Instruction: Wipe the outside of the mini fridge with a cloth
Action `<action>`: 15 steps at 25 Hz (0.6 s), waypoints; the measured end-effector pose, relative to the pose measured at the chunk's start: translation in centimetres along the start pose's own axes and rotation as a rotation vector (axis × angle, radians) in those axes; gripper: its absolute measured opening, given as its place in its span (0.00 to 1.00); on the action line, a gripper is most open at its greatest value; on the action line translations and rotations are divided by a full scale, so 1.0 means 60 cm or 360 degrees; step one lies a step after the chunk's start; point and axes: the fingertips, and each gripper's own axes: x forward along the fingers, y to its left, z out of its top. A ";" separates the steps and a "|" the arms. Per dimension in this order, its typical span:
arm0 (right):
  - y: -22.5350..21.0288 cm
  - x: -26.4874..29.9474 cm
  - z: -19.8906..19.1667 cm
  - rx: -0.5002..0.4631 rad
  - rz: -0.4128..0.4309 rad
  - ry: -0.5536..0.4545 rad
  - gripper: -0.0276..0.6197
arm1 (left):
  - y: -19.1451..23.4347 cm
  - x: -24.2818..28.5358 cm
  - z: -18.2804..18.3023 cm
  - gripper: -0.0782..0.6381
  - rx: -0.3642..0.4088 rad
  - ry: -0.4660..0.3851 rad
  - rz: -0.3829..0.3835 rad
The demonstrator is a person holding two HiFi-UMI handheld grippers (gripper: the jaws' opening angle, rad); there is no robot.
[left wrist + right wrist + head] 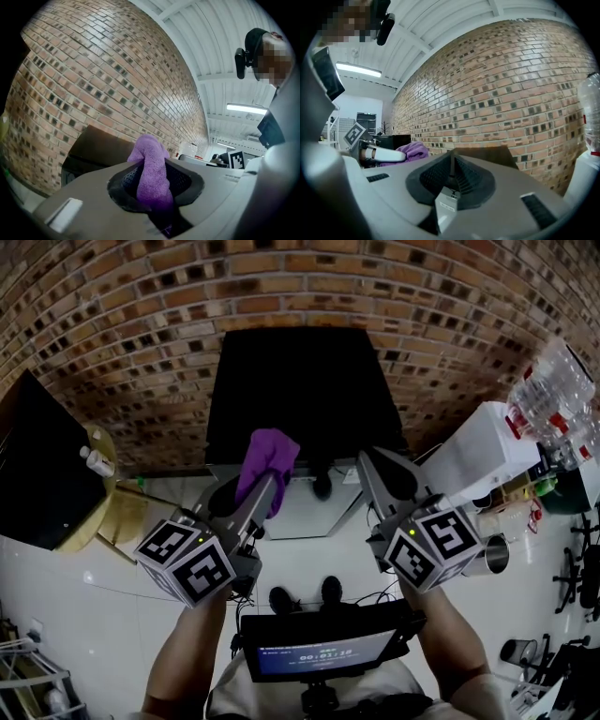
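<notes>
Mini fridge is a plain black box with a flat, matte top, parked on the white floor with its back edge right up against the brick wall. From the gripper views it reads more dark brown than black and there's no shine on it at all.

The left gripper is clamped on a purple cloth – fluffy, towel-like stuff, bunched into a lump that pokes up past the jaw tips. In the head view the cloth sits at the front edge of the fridge top, a bit left of the middle. I can't tell if it's actually touching the fridge.

The right gripper has its jaws pressed together with nothing in them – it's held level by the front right corner of the fridge.
</notes>
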 end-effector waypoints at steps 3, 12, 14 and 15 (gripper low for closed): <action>-0.011 0.005 0.006 -0.0025 0.0008 0.0004 0.08 | -0.004 0.008 -0.001 0.22 0.0001 -0.0012 0.0012; -0.031 0.025 0.003 -0.0035 0.0040 0.0034 0.07 | 0.005 0.026 0.000 0.23 -0.0003 -0.0043 0.0082; -0.029 0.023 0.005 -0.0038 0.0061 0.0032 0.07 | 0.004 0.027 0.001 0.23 -0.0007 -0.0048 0.0081; -0.028 0.021 0.007 -0.0044 0.0068 0.0030 0.07 | 0.003 0.027 0.002 0.23 -0.0010 -0.0052 0.0079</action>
